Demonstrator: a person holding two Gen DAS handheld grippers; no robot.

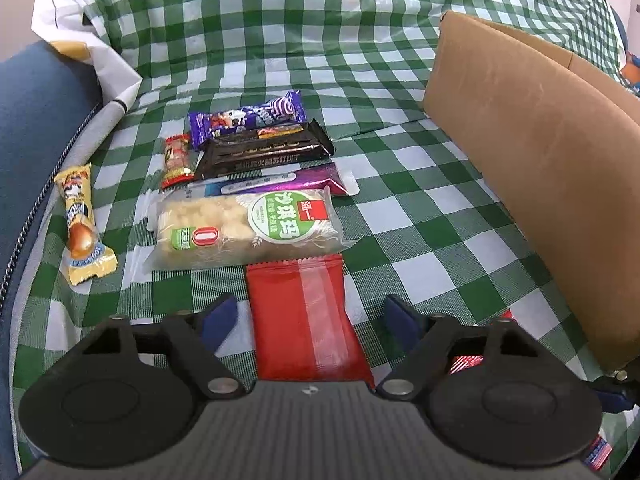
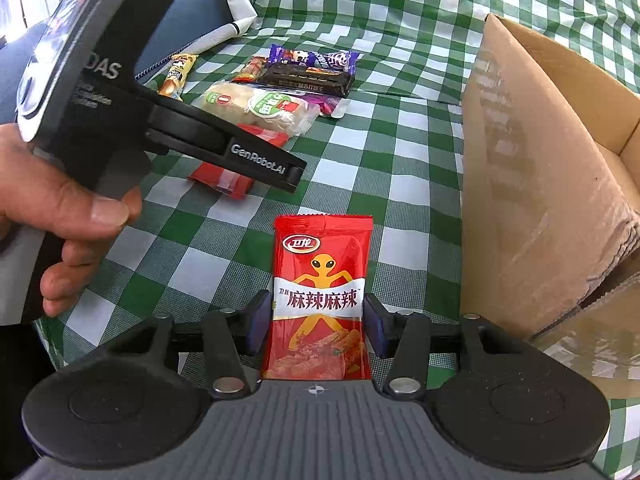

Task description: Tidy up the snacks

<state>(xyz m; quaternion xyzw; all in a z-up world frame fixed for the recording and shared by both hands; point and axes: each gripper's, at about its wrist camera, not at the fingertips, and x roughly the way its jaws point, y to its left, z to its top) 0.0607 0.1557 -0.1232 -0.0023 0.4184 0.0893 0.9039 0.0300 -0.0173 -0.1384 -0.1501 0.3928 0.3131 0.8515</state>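
Red foil fills the space between my right tongs (image 2: pixel 316 322): a spicy-strip packet (image 2: pixel 320 300) printed with an orange alien figure, the characters 麻辣麻辣 on a white band and a 卫龙 oval above. Both blue pads press its edges, so I have it clasped. To the right of these tongs stands the cardboard box (image 2: pixel 532 184), its flaps up.

My left tongs (image 1: pixel 310 318) are spread, with a plain red packet (image 1: pixel 304 312) lying back-up between the pads; neither pad touches it. No print shows on that side of it. Just beyond their tips lies a clear sachima bag (image 1: pixel 244 228) with a green round label reading 沙琪玛. Past that come a purple-ended wrapper (image 1: pixel 280 182), a black biscuit bar (image 1: pixel 264 152) whose writing is too small for me to trust, and a purple bar (image 1: pixel 248 116). Left of the tips lies a yellow bar (image 1: pixel 82 224).

From the right camera, the left tool's arm reads "GenRobot.AI", held in a hand (image 2: pixel 60 220).
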